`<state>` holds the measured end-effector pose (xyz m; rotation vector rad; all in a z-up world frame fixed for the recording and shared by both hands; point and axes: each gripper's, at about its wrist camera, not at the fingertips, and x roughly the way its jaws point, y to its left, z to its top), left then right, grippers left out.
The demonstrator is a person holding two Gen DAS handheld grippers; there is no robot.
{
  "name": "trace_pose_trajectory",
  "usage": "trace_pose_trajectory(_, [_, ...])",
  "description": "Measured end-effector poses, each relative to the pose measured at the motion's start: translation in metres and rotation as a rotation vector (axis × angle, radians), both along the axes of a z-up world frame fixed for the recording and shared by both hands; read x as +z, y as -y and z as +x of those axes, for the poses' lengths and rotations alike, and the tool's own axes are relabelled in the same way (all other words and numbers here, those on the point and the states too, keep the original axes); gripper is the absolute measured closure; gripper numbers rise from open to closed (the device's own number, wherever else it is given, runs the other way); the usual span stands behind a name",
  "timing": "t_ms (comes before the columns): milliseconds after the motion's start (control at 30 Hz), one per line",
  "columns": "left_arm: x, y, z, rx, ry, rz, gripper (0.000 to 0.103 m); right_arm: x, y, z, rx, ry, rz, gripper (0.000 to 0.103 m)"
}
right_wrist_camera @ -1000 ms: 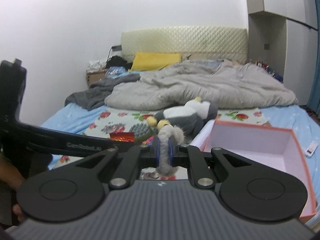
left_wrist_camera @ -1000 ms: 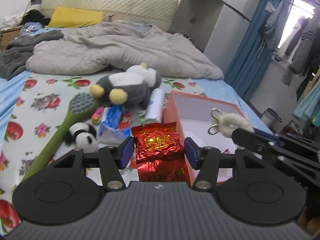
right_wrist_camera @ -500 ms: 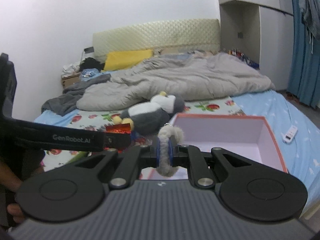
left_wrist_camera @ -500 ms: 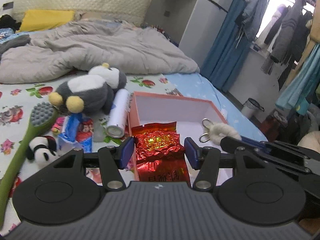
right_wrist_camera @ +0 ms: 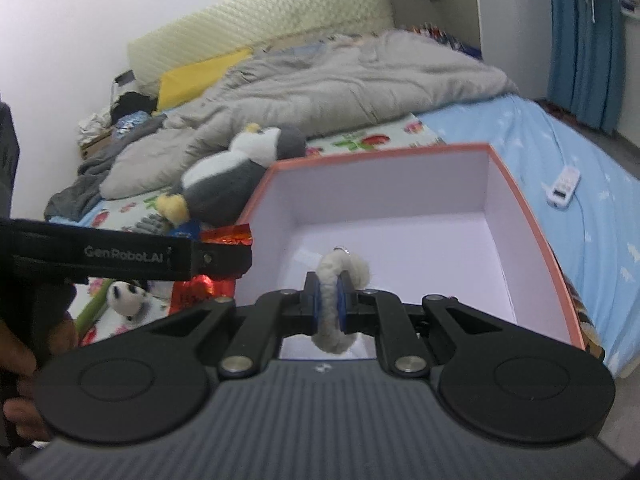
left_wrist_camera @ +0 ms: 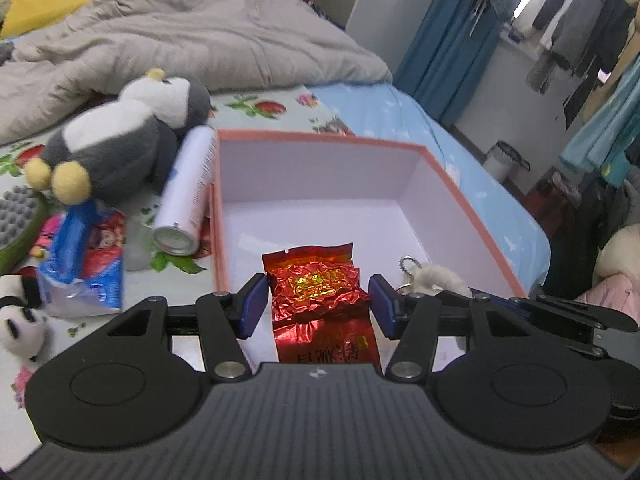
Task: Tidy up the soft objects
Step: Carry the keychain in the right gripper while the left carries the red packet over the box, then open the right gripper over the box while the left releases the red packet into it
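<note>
An open box (left_wrist_camera: 460,196) with a pink rim and white inside lies on the bed; it also shows in the right wrist view (right_wrist_camera: 532,220). My left gripper (left_wrist_camera: 318,306) is shut on a red foil packet (left_wrist_camera: 320,292) and holds it over the box's near left edge. My right gripper (right_wrist_camera: 328,306) is shut on a white fluffy keychain (right_wrist_camera: 334,276) above the box's near side; the keychain also shows in the left wrist view (left_wrist_camera: 434,278). A grey and white plush penguin (left_wrist_camera: 120,136) lies left of the box.
A white spray can (left_wrist_camera: 188,192), a blue and red snack bag (left_wrist_camera: 84,256), a small panda plush (left_wrist_camera: 20,320) and a green brush (left_wrist_camera: 20,216) lie left of the box. A grey quilt (left_wrist_camera: 192,40) covers the far bed. A white remote (right_wrist_camera: 564,186) lies right of the box.
Both grippers have moved right and forward over the box, each still holding its item. The box now fills the middle of both views.
</note>
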<state>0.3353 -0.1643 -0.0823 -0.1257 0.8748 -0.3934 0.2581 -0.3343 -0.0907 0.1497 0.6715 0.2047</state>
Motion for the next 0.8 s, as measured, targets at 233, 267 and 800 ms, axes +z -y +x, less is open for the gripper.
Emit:
trace_pose_trajectory(233, [-0.031,0.022,0.032,-0.018,-0.068,0.035,0.042,-0.030,0.016,0.028,-0.034,-0.088,0.026,0.090])
trace_pose_trajectory(267, [-0.035,0.024,0.035,-0.018,-0.078,0.037,0.042,-0.033,0.017,0.029,-0.034,-0.093,0.026,0.089])
trace_pose_trajectory(800, [-0.028,0.027,0.029,-0.021,-0.038,0.043,0.031,-0.019,0.022,0.023,-0.035,-0.038,0.037,0.063])
